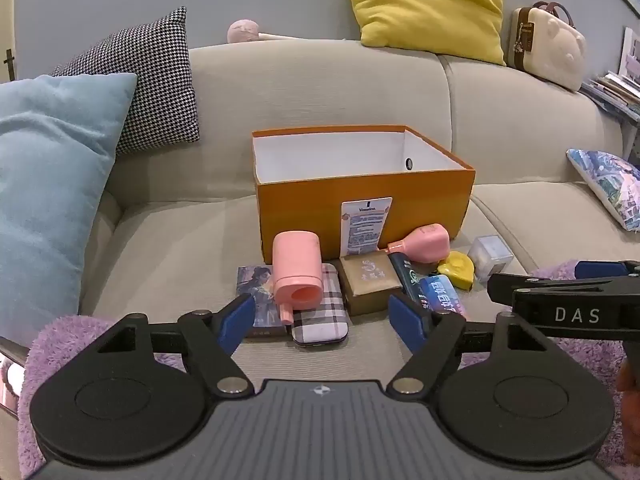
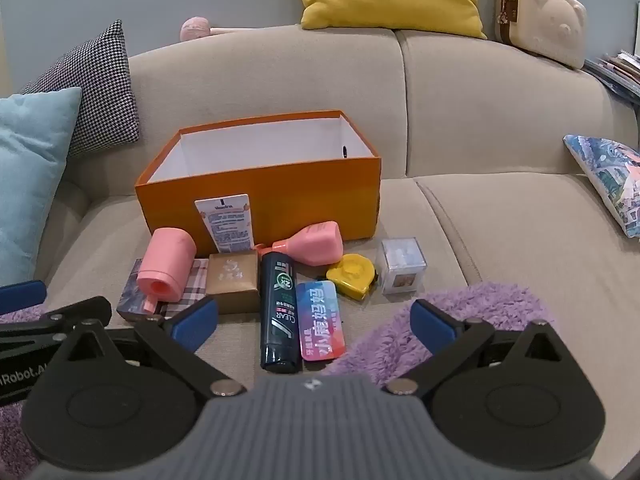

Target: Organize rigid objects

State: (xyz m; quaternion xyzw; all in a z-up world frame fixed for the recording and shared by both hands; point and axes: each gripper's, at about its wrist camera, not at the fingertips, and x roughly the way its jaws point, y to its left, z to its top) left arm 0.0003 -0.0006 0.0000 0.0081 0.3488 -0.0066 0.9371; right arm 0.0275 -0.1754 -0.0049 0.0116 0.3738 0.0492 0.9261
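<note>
An empty orange box stands on the beige sofa seat. In front of it lie a pink cylinder, a plaid case, a brown box, a pink bottle, a dark tube, a pink-blue card, a yellow tape measure and a clear cube. A white tube leans on the box. My left gripper is open, hovering before the plaid case. My right gripper is open near the dark tube and card.
A purple fluffy rug covers the seat's front edge. Blue and houndstooth cushions sit at the left, a yellow cushion and cream case on the backrest, a patterned cushion at the right.
</note>
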